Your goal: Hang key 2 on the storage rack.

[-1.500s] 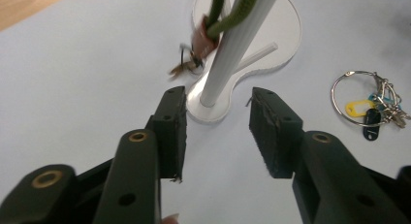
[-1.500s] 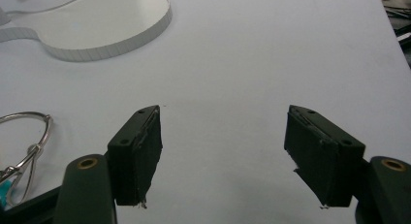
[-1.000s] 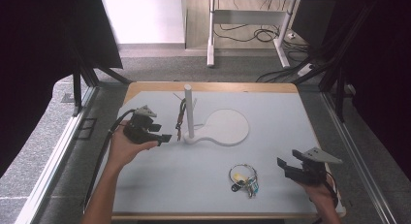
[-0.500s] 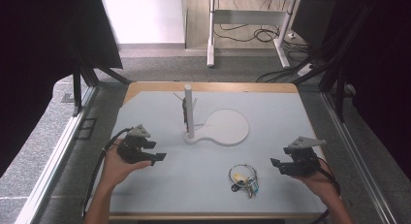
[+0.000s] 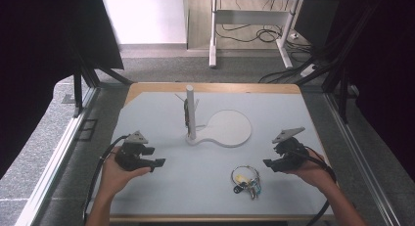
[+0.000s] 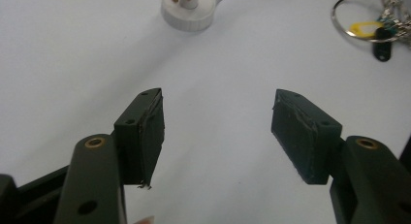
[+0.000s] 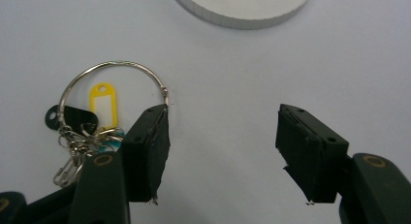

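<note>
On the table point(image 5: 147, 113) at about 5 o'clock I see the key ring point(image 5: 246, 179), yellow tag on it, just beside the right gripper point(image 5: 276, 163). Right jaws wide, empty. Left gripper point(image 5: 155, 163) at 8 o'clock, jaws wide, empty. White stand point(image 5: 192, 118) near centre.

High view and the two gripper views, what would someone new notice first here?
Probably the white stand, an upright post on a round-ended base at the middle of the pale table. Next, the key ring with its yellow tag, lying flat near the front, closest to the right gripper. Both it and the left gripper are open and hold nothing.
</note>
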The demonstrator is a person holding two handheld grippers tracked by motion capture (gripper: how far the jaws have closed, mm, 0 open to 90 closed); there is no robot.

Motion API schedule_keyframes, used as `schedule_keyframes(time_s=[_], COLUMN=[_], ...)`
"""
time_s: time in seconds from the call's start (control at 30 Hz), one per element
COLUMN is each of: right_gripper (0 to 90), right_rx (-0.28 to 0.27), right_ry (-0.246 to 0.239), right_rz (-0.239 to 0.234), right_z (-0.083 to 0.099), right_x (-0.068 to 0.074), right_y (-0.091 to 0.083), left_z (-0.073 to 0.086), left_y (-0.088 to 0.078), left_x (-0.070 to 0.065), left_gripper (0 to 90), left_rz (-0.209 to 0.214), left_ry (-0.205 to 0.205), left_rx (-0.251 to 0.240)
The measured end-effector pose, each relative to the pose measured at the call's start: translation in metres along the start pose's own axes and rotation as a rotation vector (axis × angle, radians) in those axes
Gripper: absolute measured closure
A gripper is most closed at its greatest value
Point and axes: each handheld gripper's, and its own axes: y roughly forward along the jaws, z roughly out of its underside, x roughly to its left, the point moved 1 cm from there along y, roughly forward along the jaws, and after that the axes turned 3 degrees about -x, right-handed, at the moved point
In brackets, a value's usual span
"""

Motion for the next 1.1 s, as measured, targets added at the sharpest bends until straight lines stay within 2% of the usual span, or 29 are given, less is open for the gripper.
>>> schedule_keyframes(time_s=[0.17, 0.2, 0.43, 0.53, 0.57, 0.63, 0.67, 0.73, 0.8, 0.87, 0.97, 1.1], right_gripper=[39.7, 41.3, 48.1, 51.1, 53.2, 53.9, 55.9, 56.7, 59.6, 60.4, 61.8, 63.5], right_rx=[0.031, 0.051, 0.121, 0.171, 0.204, 0.22, 0.247, 0.257, 0.299, 0.308, 0.378, 0.403], right_ry=[-0.029, -0.031, -0.026, -0.015, -0.012, -0.011, -0.012, -0.012, -0.011, -0.019, -0.022, -0.015], right_rz=[-0.017, -0.036, -0.088, -0.107, -0.113, -0.119, -0.129, -0.132, -0.136, -0.139, -0.126, -0.13], right_z=[-0.011, -0.015, -0.021, -0.022, -0.022, -0.023, -0.025, -0.026, -0.03, -0.031, -0.032, -0.031], right_x=[0.004, 0.005, 0.009, 0.011, 0.012, 0.013, 0.014, 0.015, 0.018, 0.018, 0.021, 0.02], right_y=[0.004, 0.008, 0.023, 0.034, 0.041, 0.045, 0.051, 0.053, 0.062, 0.064, 0.075, 0.081], left_z=[0.002, 0.003, 0.009, 0.01, 0.01, 0.01, 0.01, 0.01, 0.01, 0.01, 0.01, 0.011], left_y=[-0.001, -0.002, -0.001, 0.001, 0.001, 0.001, 0.002, 0.004, 0.006, 0.007, 0.008, 0.008], left_x=[-0.003, -0.004, 0.006, 0.007, 0.007, 0.007, 0.006, 0.006, 0.005, 0.005, 0.005, 0.006], left_gripper=[36.6, 36.5, 36.7, 36.7, 36.7, 36.7, 36.7, 36.7, 36.7, 36.7, 36.7, 36.8], left_rz=[-0.002, -0.002, -0.006, -0.004, -0.005, -0.006, -0.011, -0.012, -0.019, -0.021, -0.023, -0.028], left_ry=[0.009, 0.011, -0.026, -0.031, -0.029, -0.028, -0.027, -0.03, -0.022, -0.022, -0.01, -0.009], left_rx=[0.005, 0.005, -0.008, -0.001, 0.0, 0.0, 0.001, 0.006, 0.019, 0.023, 0.026, 0.03])
